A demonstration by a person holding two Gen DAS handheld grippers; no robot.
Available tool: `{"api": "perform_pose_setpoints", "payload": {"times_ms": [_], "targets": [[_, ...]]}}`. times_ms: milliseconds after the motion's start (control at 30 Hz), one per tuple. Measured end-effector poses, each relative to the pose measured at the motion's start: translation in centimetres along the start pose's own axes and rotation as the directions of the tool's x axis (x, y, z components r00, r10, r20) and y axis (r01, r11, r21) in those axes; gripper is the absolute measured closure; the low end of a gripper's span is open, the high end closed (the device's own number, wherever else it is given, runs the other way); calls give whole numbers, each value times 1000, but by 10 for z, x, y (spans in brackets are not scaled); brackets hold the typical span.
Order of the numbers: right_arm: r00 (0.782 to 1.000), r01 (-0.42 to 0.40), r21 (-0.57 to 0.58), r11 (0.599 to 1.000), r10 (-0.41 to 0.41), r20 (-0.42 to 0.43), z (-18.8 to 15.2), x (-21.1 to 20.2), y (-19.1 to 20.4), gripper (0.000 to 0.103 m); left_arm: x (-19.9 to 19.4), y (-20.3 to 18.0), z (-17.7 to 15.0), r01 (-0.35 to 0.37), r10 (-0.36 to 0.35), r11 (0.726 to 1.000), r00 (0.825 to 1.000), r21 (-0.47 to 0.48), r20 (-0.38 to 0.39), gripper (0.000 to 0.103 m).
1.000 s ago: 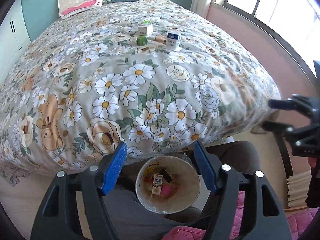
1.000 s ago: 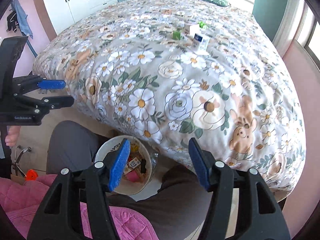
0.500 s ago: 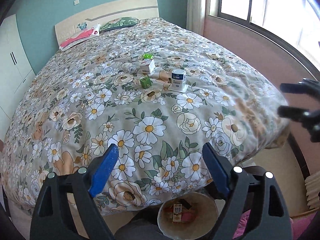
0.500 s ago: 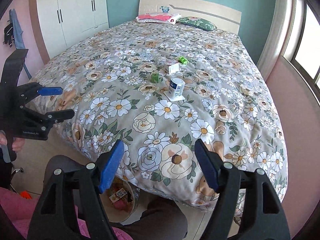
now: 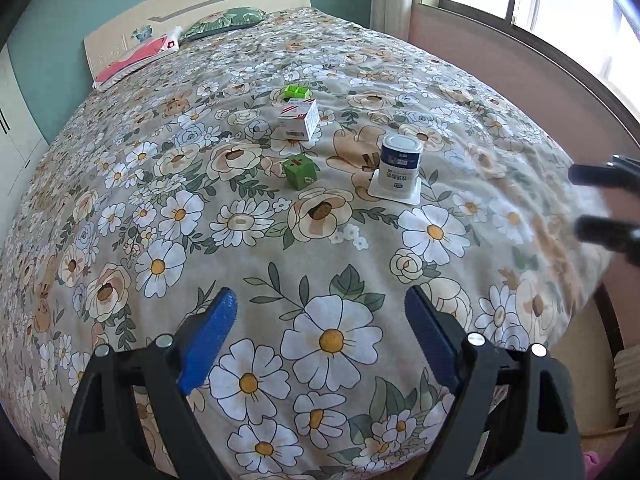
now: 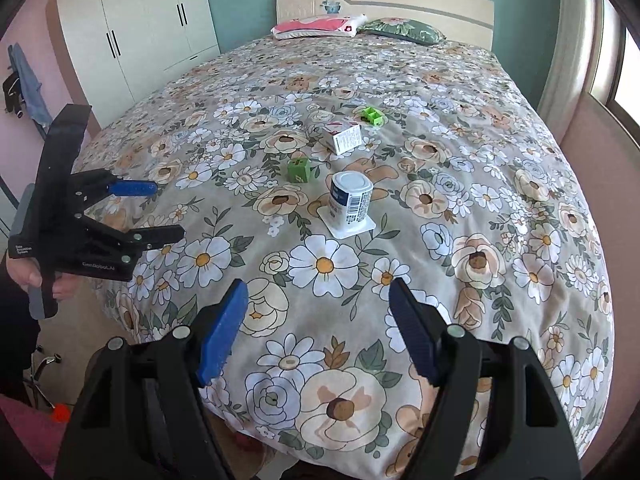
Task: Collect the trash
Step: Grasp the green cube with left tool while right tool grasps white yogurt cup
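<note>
Floral bedding covers the bed (image 5: 168,216), and four bits of trash sit in a loose group out on it. Take the yogurt cup (image 5: 400,170) as landmark: it stands upside down on its wide white rim. Just beyond it, toward the headboard, lie a small green carton (image 5: 300,171), a white box (image 5: 299,120) and a green plastic piece (image 5: 297,92) farthest away.

All look light and probably empty. The cup's thin wall would likely buckle under a hard squeeze, so a gentle pinch across its mid-body seems best; the soft quilt will give beneath it. The cardboard pieces should take a grip on opposite flat faces.

Both the left gripper (image 5: 320,336) and right gripper (image 6: 318,320) have fingers spread apart, nothing between them, well short of the cup.
</note>
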State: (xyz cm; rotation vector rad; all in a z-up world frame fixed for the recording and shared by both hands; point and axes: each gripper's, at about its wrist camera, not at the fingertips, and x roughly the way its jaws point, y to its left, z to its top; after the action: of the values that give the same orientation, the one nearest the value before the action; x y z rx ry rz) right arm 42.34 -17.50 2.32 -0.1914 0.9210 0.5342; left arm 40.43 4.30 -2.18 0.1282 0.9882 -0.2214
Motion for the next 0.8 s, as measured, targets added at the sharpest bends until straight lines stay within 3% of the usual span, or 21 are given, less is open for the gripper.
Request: {"api": "perform_pose_setpoints", "payload": {"times_ms": [167, 633, 800], "targets": [[1000, -20, -6, 1000, 20, -21, 17, 37, -14, 30, 46, 16, 22, 44, -45, 999, 998, -27, -48, 15], [995, -41, -11, 999, 39, -97, 54, 141, -42, 30, 144, 48, 74, 71, -72, 997, 997, -2, -36, 15], [992, -75, -25, 997, 72, -102, 61, 167, -47, 30, 172, 52, 88, 135, -134, 991, 990, 9, -40, 15]]}}
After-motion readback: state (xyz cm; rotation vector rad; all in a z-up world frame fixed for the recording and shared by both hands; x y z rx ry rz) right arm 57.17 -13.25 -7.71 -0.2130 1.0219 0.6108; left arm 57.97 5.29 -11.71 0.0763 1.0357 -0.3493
